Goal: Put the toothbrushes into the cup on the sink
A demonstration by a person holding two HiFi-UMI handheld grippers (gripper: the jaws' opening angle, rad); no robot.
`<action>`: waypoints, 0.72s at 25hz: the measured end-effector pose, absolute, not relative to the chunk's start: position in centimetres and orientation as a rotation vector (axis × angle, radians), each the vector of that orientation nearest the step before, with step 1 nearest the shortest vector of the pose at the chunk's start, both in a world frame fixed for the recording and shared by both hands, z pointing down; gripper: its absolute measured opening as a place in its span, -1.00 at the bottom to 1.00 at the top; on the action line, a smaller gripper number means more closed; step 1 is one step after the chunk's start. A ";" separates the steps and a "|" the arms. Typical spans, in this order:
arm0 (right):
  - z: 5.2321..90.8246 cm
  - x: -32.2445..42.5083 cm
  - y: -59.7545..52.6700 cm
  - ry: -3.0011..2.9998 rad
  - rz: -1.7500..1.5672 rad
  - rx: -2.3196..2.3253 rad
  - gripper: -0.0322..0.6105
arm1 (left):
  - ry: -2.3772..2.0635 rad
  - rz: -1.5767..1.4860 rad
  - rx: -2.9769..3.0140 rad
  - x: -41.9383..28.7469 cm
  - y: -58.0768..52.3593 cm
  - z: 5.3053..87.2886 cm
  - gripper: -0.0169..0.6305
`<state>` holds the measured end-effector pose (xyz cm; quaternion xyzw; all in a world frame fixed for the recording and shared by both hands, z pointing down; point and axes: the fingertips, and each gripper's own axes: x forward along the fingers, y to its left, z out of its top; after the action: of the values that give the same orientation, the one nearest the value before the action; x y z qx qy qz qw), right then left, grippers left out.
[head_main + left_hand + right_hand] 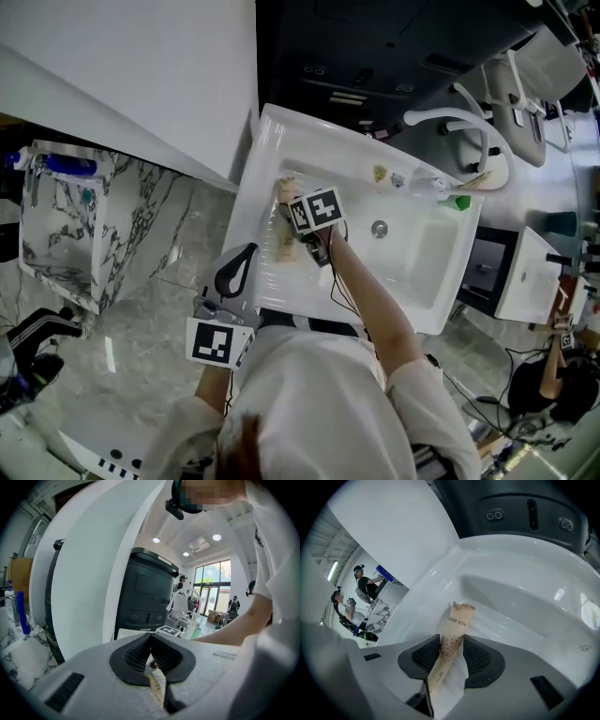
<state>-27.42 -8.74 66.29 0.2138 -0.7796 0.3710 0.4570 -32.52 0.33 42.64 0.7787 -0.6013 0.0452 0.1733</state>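
My right gripper (291, 225) hangs over the left rim of the white sink (272, 131). It is shut on a toothbrush in a tan paper wrapper (283, 248), (457, 620). In the right gripper view (452, 639) the wrapper sticks out past the pads with a torn top end. My left gripper (236, 267) is lower, at the sink's front left corner. In the left gripper view (150, 637) its pads meet, with a strip of tan printed paper (157, 688) caught between them. A green cup (458, 202) stands on the sink's far right ledge, by the faucet.
A white curved faucet (469, 122) rises at the sink's back right. Two small items (380, 173) lie on the back ledge. A marble-patterned cabinet (66, 216) stands to the left and a dark machine (375, 47) is behind the sink.
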 end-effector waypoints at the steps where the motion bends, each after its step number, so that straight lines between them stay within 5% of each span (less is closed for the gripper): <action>1: 66.2 -27.5 -8.6 -1.926 0.918 0.512 -0.43 | -1.706 0.129 2.207 -32.5 0.4 42.7 -0.91; 6: 64.1 -28.1 -8.4 -2.031 0.944 0.492 -0.77 | -1.699 0.140 2.221 -32.0 0.5 42.5 -0.91; 18: 50.1 -24.8 -10.5 -2.638 0.813 0.663 -0.81 | -1.587 0.131 2.365 -27.0 -0.5 40.3 -0.91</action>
<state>-24.79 -10.52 50.12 0.2308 -0.9186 0.2831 0.1508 -26.98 -0.51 40.31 0.8208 -0.5507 0.0456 0.1447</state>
